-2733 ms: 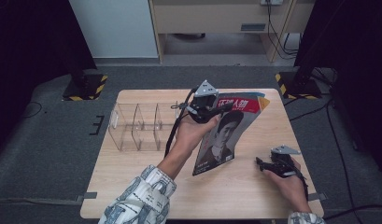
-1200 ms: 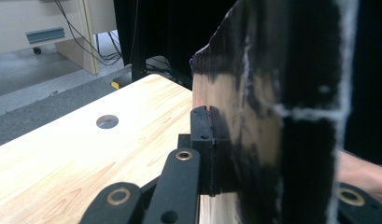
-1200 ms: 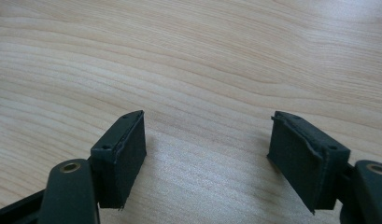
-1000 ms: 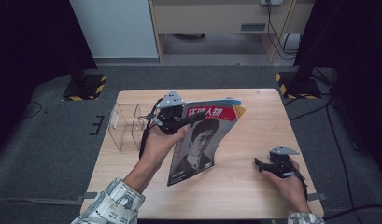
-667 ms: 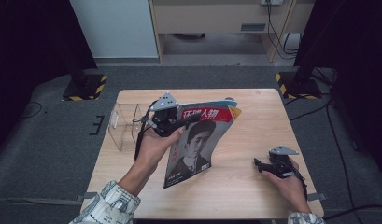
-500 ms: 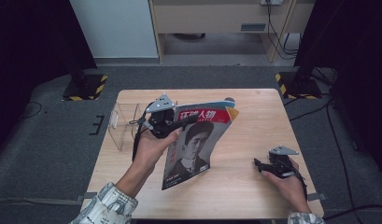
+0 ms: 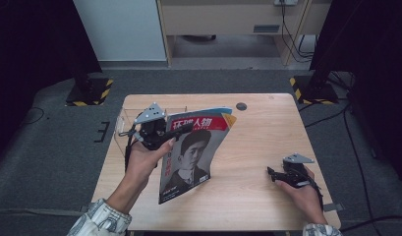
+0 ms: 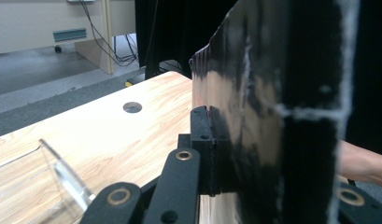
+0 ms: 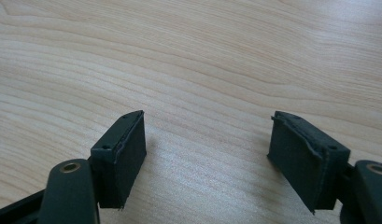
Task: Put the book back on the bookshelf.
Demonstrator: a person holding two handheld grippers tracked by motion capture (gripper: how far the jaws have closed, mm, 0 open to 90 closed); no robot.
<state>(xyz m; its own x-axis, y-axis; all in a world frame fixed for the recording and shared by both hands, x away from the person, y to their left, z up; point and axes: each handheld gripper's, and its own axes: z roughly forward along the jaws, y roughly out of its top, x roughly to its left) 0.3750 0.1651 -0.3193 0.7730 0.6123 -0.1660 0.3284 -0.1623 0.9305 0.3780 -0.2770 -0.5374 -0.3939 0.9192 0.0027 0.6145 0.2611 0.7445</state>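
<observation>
A magazine (image 7: 193,152) with a red title band and a portrait on its cover hangs tilted above the table, its lower corner near the front edge. My left gripper (image 7: 181,130) is shut on the magazine's top edge; in the left gripper view the dark, glossy magazine (image 8: 272,116) stands between the jaws and hides the right one. My right gripper (image 7: 272,173) rests low at the table's right front, held by a hand. In the right gripper view my right gripper (image 9: 207,154) is open over bare wood with nothing between its jaws.
A clear acrylic divider rack (image 7: 124,123) stands at the table's left back, just behind the left gripper; one clear rack wall (image 8: 62,172) appears in the left gripper view. A round cable hole (image 7: 241,106) sits near the back edge. The wooden table (image 7: 267,132) has bare room at its middle right.
My left gripper has carried the magazine leftward across the table toward the clear rack. The right gripper has stayed in place, open.
</observation>
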